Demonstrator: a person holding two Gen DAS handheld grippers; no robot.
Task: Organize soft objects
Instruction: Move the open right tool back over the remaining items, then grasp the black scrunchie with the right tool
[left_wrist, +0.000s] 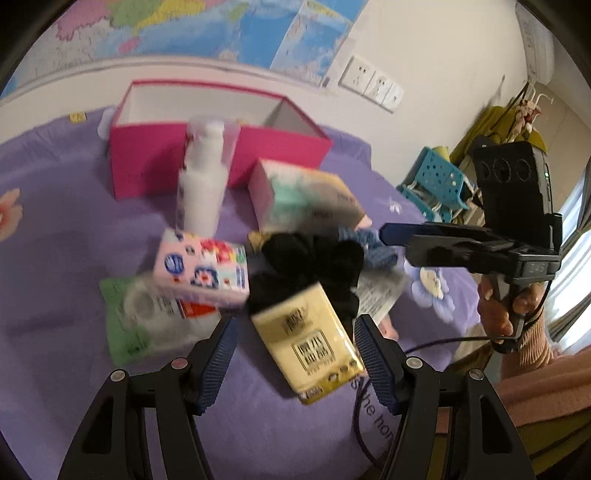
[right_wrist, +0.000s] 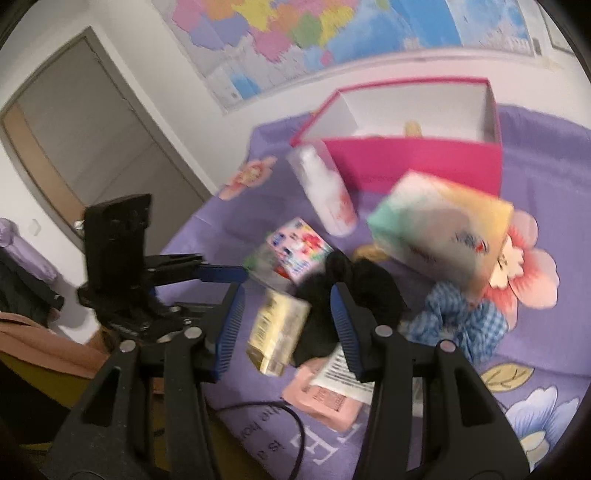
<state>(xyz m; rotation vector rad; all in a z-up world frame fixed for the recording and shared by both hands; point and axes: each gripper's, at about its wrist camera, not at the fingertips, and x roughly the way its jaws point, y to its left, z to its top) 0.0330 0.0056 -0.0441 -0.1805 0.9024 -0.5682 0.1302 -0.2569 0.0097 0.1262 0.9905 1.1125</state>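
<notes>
Tissue pack (left_wrist: 312, 341) lies between left gripper's (left_wrist: 293, 360) parted jaws, untouched.

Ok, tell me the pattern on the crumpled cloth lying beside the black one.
Blue and white check, gingham style, on the crumpled cloth; clearest in the right wrist view.

Wall map (left_wrist: 207, 26); sockets (left_wrist: 371, 83); grey door (right_wrist: 92, 140); blue basket (left_wrist: 439, 181).

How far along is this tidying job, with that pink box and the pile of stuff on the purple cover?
Barely begun. The pink box looks nearly empty, with only something small and yellowish inside. Nothing is in hand: the left gripper and right gripper are both open above the pile. Left to sort: the black fabric, the blue checked cloth, the yellow tissue pack and the patterned tissue pack.
</notes>
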